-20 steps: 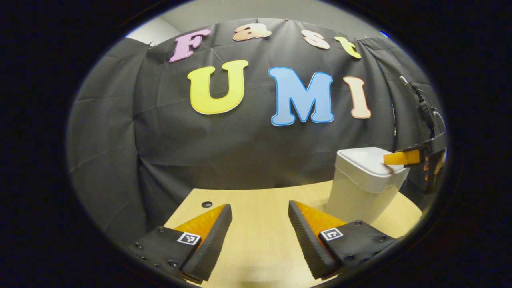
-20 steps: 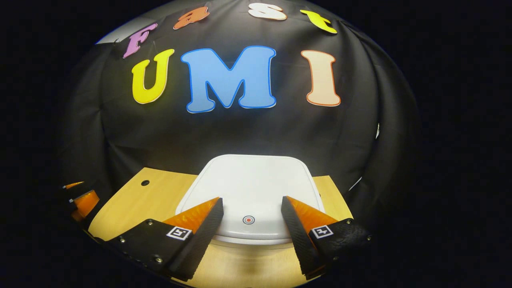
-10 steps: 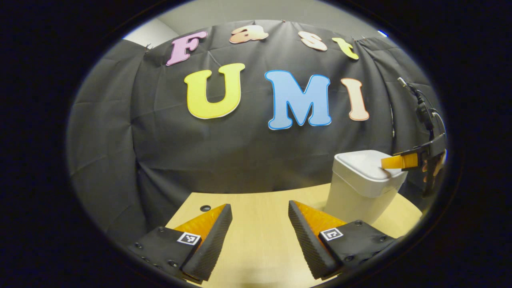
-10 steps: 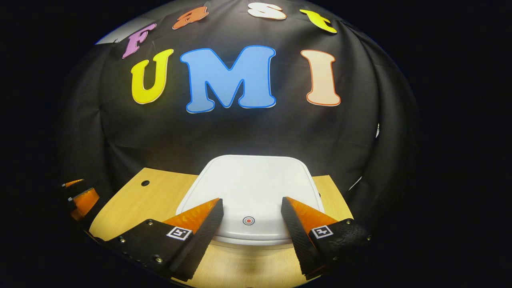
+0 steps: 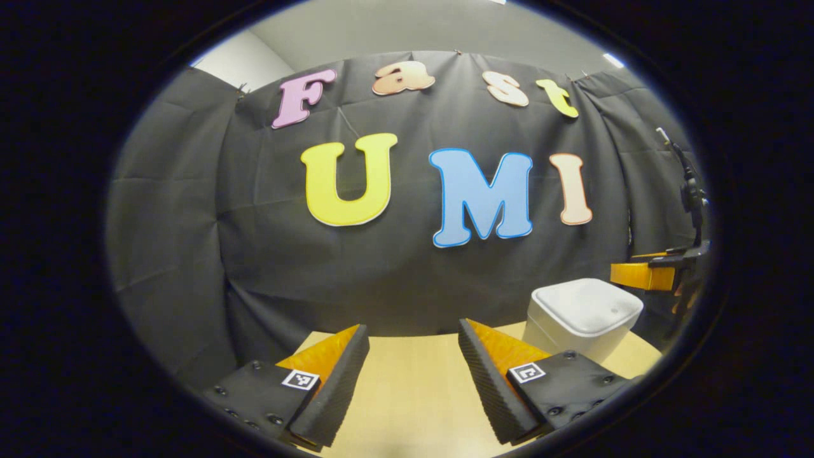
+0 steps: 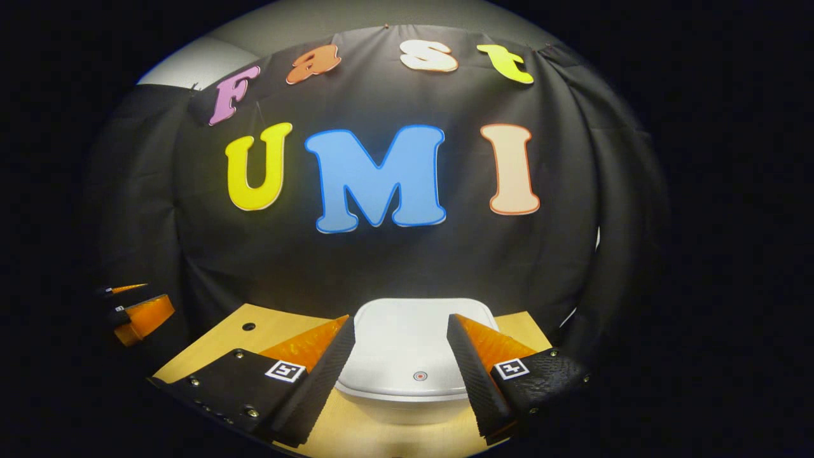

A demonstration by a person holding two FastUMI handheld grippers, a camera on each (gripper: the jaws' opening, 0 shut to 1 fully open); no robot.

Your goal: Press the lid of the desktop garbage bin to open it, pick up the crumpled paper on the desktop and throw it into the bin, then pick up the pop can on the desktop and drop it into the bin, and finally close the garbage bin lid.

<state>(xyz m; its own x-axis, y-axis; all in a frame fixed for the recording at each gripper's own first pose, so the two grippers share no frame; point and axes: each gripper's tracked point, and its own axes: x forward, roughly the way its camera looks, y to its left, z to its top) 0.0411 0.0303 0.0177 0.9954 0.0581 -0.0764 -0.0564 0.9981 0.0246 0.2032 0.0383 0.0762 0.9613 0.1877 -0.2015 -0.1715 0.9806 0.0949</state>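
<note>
Left gripper view: left gripper (image 5: 410, 375) fingers spread wide, nothing between them, bare desk (image 5: 407, 394) under the gap. Bin (image 5: 582, 318) sits far right on the desk, lid (image 5: 588, 305) flat and closed. Right gripper (image 5: 642, 275) shows at the far right edge, above the lid's right side, visible air gap between its fingers and the lid. Can't tell from here whether that one is spread or pinched. No crumpled paper or pop can visible on the desk strip I can see.

Right gripper view: right gripper (image 6: 397, 372) fingers spread, holding nothing. Bin (image 6: 407, 394) is dead ahead and below, lid (image 6: 413, 346) centred in the finger gap. Small red dot (image 6: 420, 376) near the lid's near edge, between the fingertips, a bit right of centre; likely the press point. Left gripper (image 6: 137, 312) off to the far left, well apart from the bin.

Call: right gripper is the nearer one by far. Press axis is straight down onto the lid's near edge at the dot. Lid shut, so either opening hasn't happened or the closing is already done; can't tell which.
</note>
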